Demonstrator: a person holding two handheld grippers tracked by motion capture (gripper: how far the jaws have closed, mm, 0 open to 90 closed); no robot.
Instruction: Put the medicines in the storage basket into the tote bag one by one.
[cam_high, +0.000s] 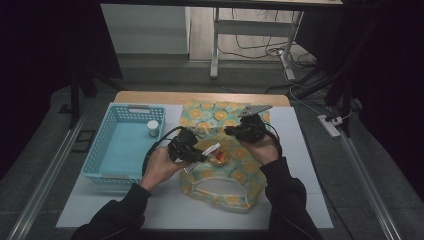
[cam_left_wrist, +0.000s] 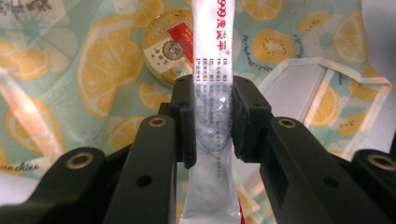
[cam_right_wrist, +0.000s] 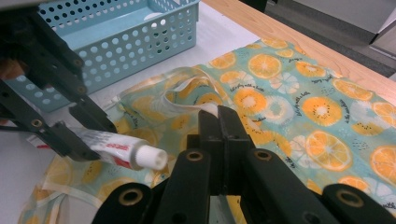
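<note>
My left gripper (cam_high: 199, 154) (cam_left_wrist: 212, 116) is shut on a white tube (cam_left_wrist: 212, 42) with red print, gripping it across the middle. The tube (cam_high: 214, 148) points its cap right over a bag (cam_high: 235, 175) printed with orange slices. A round tin (cam_high: 219, 159) (cam_left_wrist: 166, 51) with a red label lies on the bag just beyond the tube. My right gripper (cam_high: 229, 131) (cam_right_wrist: 218, 116) is shut, its tips pinching a lifted edge of the bag (cam_right_wrist: 289, 107) by its white strap. In the right gripper view the left gripper (cam_right_wrist: 79, 135) holds the tube (cam_right_wrist: 126, 151) above the bag.
A light-blue perforated basket (cam_high: 107, 150) (cam_right_wrist: 140, 42) stands left of the bag with a small white bottle (cam_high: 153, 128) inside. Everything rests on a white mat (cam_high: 300, 165) over a wooden table (cam_high: 200, 96). Dark floor and cables lie beyond.
</note>
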